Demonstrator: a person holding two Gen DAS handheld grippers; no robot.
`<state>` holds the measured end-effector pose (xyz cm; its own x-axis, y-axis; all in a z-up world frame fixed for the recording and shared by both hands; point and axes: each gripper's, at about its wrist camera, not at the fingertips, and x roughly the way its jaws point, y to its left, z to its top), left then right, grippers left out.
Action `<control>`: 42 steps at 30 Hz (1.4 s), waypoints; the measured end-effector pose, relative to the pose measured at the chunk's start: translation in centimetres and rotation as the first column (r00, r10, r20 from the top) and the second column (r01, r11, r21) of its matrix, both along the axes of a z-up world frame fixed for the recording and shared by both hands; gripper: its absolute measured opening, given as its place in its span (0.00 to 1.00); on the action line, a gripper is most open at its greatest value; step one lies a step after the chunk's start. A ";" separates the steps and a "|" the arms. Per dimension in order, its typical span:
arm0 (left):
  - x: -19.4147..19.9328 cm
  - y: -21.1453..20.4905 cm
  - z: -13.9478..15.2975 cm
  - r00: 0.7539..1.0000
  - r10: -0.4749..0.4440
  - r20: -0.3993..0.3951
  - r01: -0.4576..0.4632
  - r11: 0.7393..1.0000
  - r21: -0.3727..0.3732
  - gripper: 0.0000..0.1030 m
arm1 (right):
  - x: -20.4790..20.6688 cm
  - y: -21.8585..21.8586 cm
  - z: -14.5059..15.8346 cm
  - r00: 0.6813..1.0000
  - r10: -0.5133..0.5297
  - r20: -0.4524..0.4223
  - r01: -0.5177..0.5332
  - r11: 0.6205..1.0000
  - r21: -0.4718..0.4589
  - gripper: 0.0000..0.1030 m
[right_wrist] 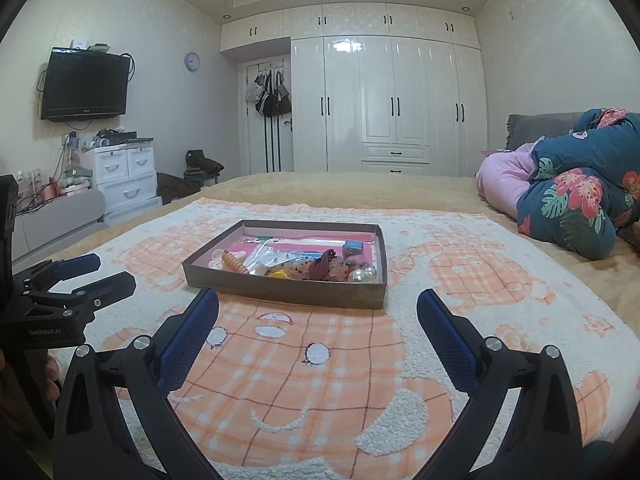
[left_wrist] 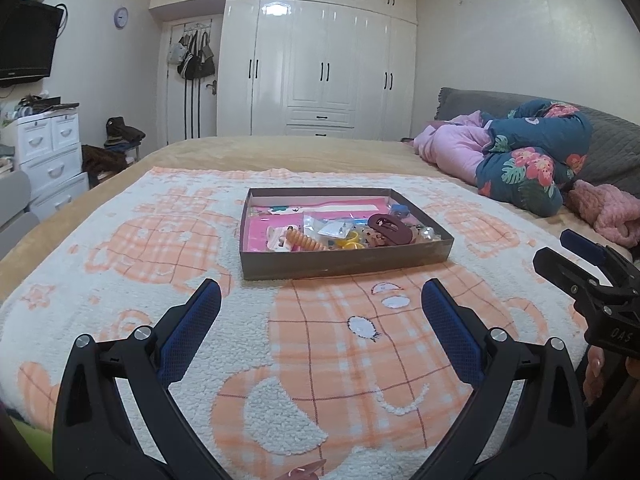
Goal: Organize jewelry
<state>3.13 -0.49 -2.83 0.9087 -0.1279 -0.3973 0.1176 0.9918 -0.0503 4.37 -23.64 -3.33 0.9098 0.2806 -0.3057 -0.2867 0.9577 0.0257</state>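
Note:
A shallow brown box (left_wrist: pixel 344 262) with a pink bottom sits on the orange-and-white blanket (left_wrist: pixel 160 264) on the bed. It holds mixed jewelry and hair things: a maroon hair claw (left_wrist: pixel 390 229), an orange spiral tie (left_wrist: pixel 308 241), a clear bag (left_wrist: pixel 328 226), a yellow ring (left_wrist: pixel 352 240). My left gripper (left_wrist: pixel 320 300) is open and empty, short of the box's near wall. My right gripper (right_wrist: pixel 318 312) is open and empty, also just short of the box (right_wrist: pixel 280 288). Each gripper shows in the other's view: the right one (left_wrist: pixel 576 256), the left one (right_wrist: pixel 100 272).
A rolled floral and pink quilt (left_wrist: pixel 520 160) lies at the right of the bed, with a pink knitted item (left_wrist: pixel 608 208) near it. White drawers (left_wrist: pixel 48 152) and a wall TV (right_wrist: pixel 84 86) stand at the left. White wardrobes (left_wrist: pixel 328 68) fill the far wall.

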 end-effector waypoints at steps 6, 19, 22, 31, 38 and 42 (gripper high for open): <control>0.0 -0.1 0.0 1.000 -0.002 0.001 0.002 1.000 0.005 0.89 | 0.1 -0.1 -0.1 1.000 -0.010 -0.008 0.010 1.000 0.002 0.94; -0.1 -0.2 -0.2 1.000 0.001 -0.001 -0.001 1.000 0.011 0.89 | 0.2 -0.2 -0.2 1.000 -0.013 -0.015 0.013 1.000 0.001 0.94; -0.1 -0.2 -0.1 1.000 0.002 -0.002 -0.002 1.000 0.011 0.89 | 0.2 -0.2 -0.2 1.000 -0.012 -0.016 0.012 1.000 -0.001 0.94; -0.1 0.0 -0.3 1.000 0.008 -0.002 -0.008 1.000 0.013 0.89 | 0.2 -0.2 -0.2 1.000 -0.012 -0.019 0.012 1.000 -0.001 0.94; -0.1 -0.1 -0.3 1.000 0.009 -0.001 -0.009 1.000 0.015 0.89 | 0.2 -0.2 -0.2 1.000 -0.012 -0.019 0.012 1.000 -0.002 0.94; -0.1 0.0 -0.3 1.000 0.009 -0.001 -0.009 1.000 0.016 0.89 | 0.2 -0.1 -0.2 1.000 -0.013 -0.019 0.013 1.000 -0.002 0.94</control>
<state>3.04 -0.49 -3.14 0.9093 -0.1130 -0.4006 0.1084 0.9935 -0.0343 4.55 -23.75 -3.57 0.9072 0.2686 -0.3238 -0.2741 0.9613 0.0296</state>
